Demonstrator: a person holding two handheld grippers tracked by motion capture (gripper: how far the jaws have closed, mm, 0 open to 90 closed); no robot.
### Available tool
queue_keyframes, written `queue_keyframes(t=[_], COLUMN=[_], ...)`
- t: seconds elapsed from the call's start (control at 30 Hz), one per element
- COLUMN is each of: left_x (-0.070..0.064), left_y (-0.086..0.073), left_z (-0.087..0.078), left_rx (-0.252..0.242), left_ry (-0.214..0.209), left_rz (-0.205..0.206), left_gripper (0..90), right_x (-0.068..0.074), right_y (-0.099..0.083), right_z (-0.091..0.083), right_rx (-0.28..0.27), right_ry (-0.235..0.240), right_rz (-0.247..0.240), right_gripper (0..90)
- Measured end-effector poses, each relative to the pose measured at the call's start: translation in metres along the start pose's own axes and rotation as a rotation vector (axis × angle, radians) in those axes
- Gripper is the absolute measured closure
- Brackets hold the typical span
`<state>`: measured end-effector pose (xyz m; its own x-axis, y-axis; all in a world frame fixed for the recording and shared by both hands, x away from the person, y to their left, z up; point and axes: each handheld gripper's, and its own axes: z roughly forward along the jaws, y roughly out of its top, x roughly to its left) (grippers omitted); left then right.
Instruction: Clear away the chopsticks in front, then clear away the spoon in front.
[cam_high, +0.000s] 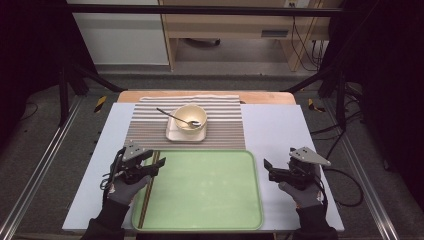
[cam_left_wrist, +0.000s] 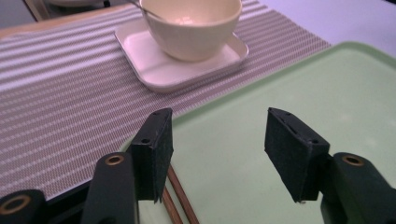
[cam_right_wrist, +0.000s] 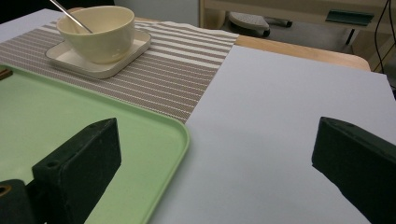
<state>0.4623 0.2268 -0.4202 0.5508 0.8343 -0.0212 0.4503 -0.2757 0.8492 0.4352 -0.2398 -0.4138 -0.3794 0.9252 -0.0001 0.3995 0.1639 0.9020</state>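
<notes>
The brown chopsticks (cam_high: 149, 187), thin straight sticks, lie along the green tray's (cam_high: 210, 195) left rim, long axis running away from the person, directly under the left gripper (cam_high: 156, 165), whose jaws gape wide, holding nothing. Right gripper (cam_high: 266, 167), equally spread and empty, hovers just off the tray's right edge over bare smooth tabletop.

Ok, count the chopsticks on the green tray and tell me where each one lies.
2. Both chopsticks lie side by side along the left edge of the green tray, just beneath the left gripper; its fingers cover part of them.
</notes>
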Motion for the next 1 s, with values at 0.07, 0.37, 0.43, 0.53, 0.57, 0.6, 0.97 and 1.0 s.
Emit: queue_keyframes(t=[0.07,0.37,0.43,0.53,0.57,0.6,0.97,1.0], left_x=[0.003,0.017,0.02,0.024,0.026,0.027,0.036,0.037], left_y=[0.006,0.031,0.036,0.043,0.045,0.048,0.062,0.063], left_z=[-0.001,0.0,0.002,0.004,0.005,0.006,0.033,0.035], left_rx=[-0.021,-0.059,-0.065,-0.075,-0.076,-0.082,-0.076,-0.081], left_ry=[0.005,0.026,0.037,0.046,0.047,0.049,0.072,0.071], left_rz=[-0.007,-0.024,-0.027,-0.032,-0.031,-0.033,-0.044,-0.047], left_gripper=[39.0,32.5,31.7,30.6,30.2,29.6,26.5,26.4], right_x=[0.0,-0.001,-0.001,-0.001,-0.002,-0.002,-0.003,-0.003], right_y=[0.0,0.001,0.001,0.001,0.002,0.002,0.002,0.002], right_z=[0.0,-0.001,-0.001,-0.001,-0.001,-0.002,-0.002,-0.002], right_rx=[0.0,-0.012,-0.013,-0.016,-0.017,-0.018,-0.021,-0.021], right_ry=[-0.004,-0.005,-0.004,-0.004,-0.004,-0.003,-0.003,-0.003], right_rz=[0.003,0.017,0.019,0.023,0.024,0.025,0.031,0.033], right_gripper=[1.9,3.8,3.8,3.9,4.0,4.1,4.4,4.4])
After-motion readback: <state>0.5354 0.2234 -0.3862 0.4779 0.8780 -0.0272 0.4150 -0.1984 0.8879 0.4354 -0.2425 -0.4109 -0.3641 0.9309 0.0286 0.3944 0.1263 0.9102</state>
